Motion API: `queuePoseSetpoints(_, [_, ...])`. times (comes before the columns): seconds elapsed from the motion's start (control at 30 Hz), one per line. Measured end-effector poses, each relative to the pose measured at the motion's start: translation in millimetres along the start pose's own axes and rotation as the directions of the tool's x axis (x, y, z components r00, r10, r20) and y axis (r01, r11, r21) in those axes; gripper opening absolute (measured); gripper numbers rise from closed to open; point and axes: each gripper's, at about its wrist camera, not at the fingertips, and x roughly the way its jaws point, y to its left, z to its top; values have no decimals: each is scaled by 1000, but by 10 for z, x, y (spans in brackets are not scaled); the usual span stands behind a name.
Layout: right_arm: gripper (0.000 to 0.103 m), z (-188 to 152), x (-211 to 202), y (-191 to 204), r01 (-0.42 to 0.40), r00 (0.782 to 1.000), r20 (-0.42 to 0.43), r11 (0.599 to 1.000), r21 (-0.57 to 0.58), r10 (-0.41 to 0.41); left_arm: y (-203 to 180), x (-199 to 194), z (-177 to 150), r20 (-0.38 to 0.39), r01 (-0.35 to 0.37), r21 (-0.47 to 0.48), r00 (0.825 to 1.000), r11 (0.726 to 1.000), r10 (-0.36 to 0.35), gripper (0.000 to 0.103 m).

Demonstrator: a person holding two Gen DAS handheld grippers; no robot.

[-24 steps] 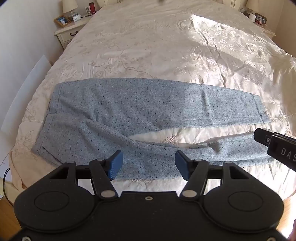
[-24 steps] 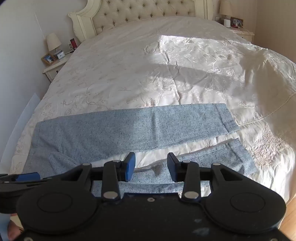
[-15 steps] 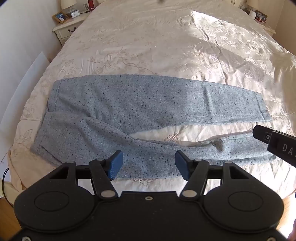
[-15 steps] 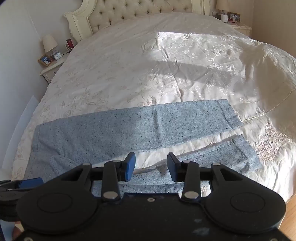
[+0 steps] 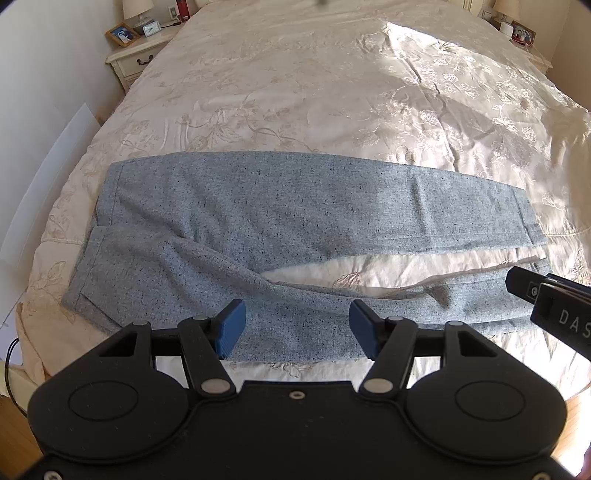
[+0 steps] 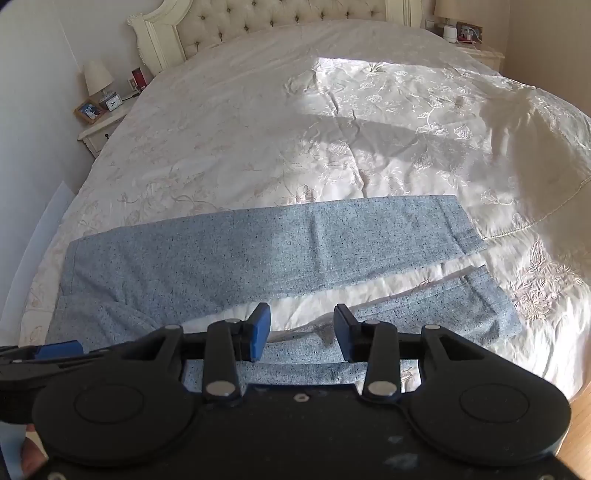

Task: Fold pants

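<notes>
Pants (image 5: 280, 218), a speckled blue-grey pair, lie flat across the near end of a cream embroidered bedspread (image 5: 332, 85), waistband to the left and the two legs running right with a wedge of bedspread showing between them. The left gripper (image 5: 295, 332) hovers over the near leg's edge, its blue pads spread wide with nothing between them. The right gripper (image 6: 301, 334) hangs above the near leg closer to the cuffs, jaws likewise apart and gripping nothing. Its black body enters the left wrist view at the right edge (white letters "DAS" can be read on it, the rest cut off). A bedside table (image 5: 138, 55) at the far left carries a framed photo (image 5: 122, 35) and a small clock (image 5: 150, 28).
</notes>
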Motion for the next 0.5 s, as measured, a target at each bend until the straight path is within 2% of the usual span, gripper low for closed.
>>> queuePoseSetpoints(0.5, [40,-9,16,17,43,998,-47,999,-8,-43,-42,5,-23,0,-5,35,1000,999,5,66])
